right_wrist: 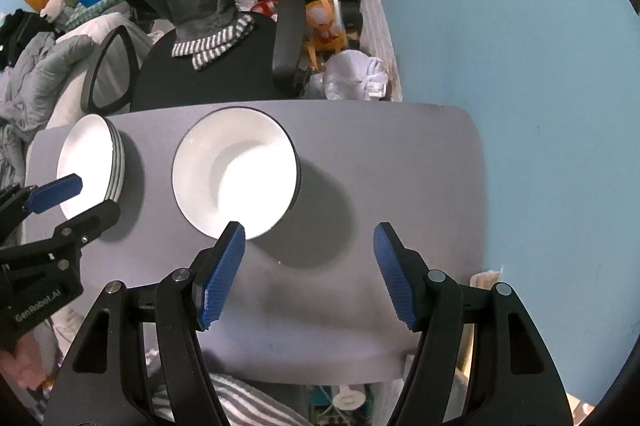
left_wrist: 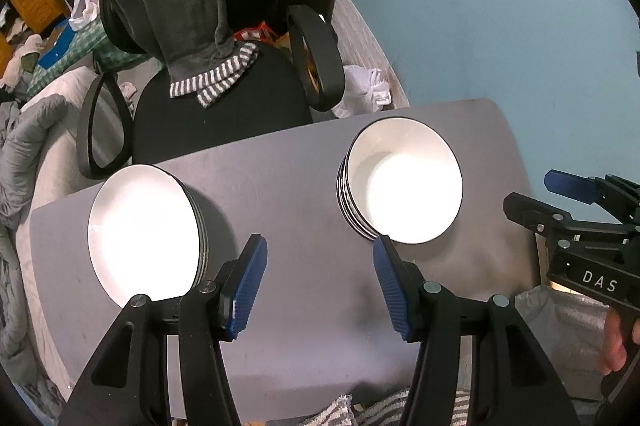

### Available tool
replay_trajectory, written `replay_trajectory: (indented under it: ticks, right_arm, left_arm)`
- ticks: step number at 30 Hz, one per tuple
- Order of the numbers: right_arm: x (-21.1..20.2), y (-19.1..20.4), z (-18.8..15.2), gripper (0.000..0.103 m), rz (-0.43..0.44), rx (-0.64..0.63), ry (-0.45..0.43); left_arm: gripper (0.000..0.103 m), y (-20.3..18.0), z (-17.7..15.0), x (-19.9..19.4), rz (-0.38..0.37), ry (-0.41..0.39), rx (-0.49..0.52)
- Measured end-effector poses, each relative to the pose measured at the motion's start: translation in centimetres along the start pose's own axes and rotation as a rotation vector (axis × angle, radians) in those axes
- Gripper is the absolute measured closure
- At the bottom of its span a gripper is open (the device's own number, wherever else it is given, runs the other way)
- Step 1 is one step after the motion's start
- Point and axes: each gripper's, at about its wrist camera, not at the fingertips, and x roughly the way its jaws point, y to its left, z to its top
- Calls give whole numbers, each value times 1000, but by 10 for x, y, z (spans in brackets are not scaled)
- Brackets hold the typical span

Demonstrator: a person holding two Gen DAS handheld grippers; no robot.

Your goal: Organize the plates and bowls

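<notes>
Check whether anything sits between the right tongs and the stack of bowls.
Nothing visible does. The right tongs hang open over bare table, and the stack of bowls lies just ahead of their left finger. The stack of plates and the left tongs are off to the side.

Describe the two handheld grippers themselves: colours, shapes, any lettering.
Both are black plastic tools with two angled arms, silver pivot bolts and blue ribbed finger pads. The left gripper carries white lettering "GenRobot.AI" on its body, seen from the right wrist view. The right gripper shows white letters "DAS" on its side, seen from the left wrist view. No cables or sleeves are visible.
</notes>
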Motion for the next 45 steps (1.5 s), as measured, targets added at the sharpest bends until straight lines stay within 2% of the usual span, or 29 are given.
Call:
replay_trajectory:
  ticks: [14,23,33,45]
  right_arm:
    - [10,-7,-9,37,25,8,17]
    - [20,-10,1,37,36,-12,34]
    - [49,-9,21,37,52,-61,82]
    - [89,-15,41,37,121,-67,165]
  left_arm:
    - [46,6,-4,14,-25,42,-47]
    - [46,0,4,27,-20,61,-58]
    - [46,-5,19,51,-30,103,-100]
    - [46,-3,32,87,-40,185,-156]
